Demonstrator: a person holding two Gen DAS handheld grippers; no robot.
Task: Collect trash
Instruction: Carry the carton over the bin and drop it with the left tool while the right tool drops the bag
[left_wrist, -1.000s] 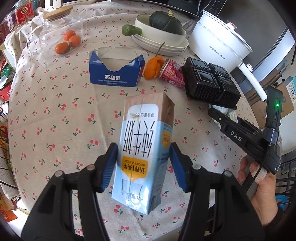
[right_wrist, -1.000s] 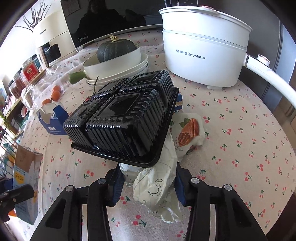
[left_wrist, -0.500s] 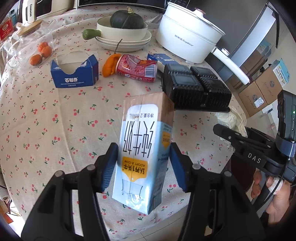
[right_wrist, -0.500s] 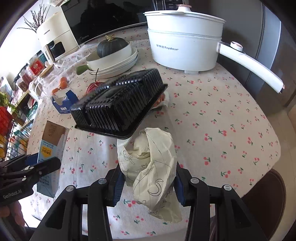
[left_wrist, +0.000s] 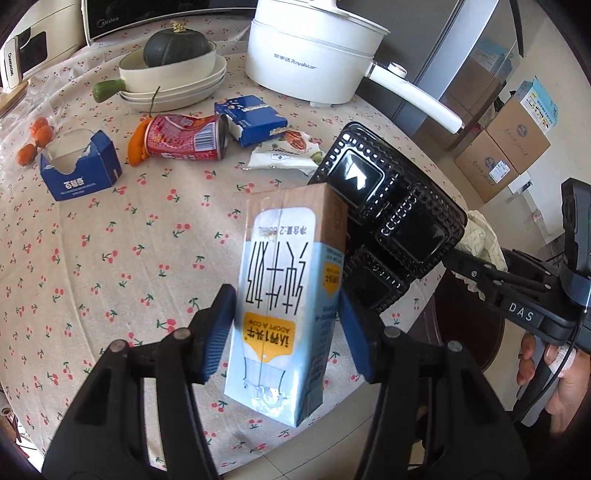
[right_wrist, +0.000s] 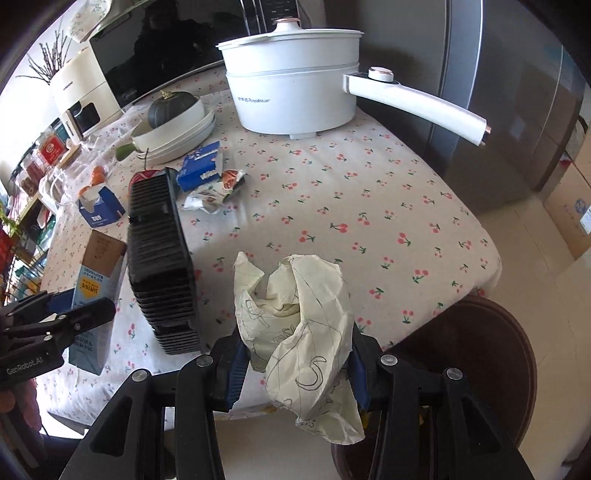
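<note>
Left gripper (left_wrist: 288, 334): fingers closed on a blue-and-white milk carton (left_wrist: 288, 295), held upside down, clear of the surface (left_wrist: 110, 240) near its front edge. Grip sits at the carton's mid-body; pads press both side faces.

Right gripper (right_wrist: 295, 363): fingers closed on a crumpled paper wrapper (right_wrist: 295, 314). A black plastic tray (right_wrist: 159, 266) hangs on edge just left of the paper. What bears it cannot be seen from either view; it may be caught with the paper.

Left on the surface, far side: a red can (left_wrist: 184, 138) on its side, a blue packet (left_wrist: 253, 120), a torn snack wrapper (left_wrist: 288, 151), an open blue tissue box (left_wrist: 79, 173).

Risks, as judged:
- Tray: if only pinched with the paper, a swing or tilt could let it slip and fall on the surface or floor.
- Paper: soft and loosely bunched; its lower flap could pull through the pads.
- Carton: any liquid left inside could leak from the top while inverted.
- The tray hangs close to the carton; the two loads could knock together if the hands converge.
- No bin visible in either view, so the drop point is unknown.
</note>
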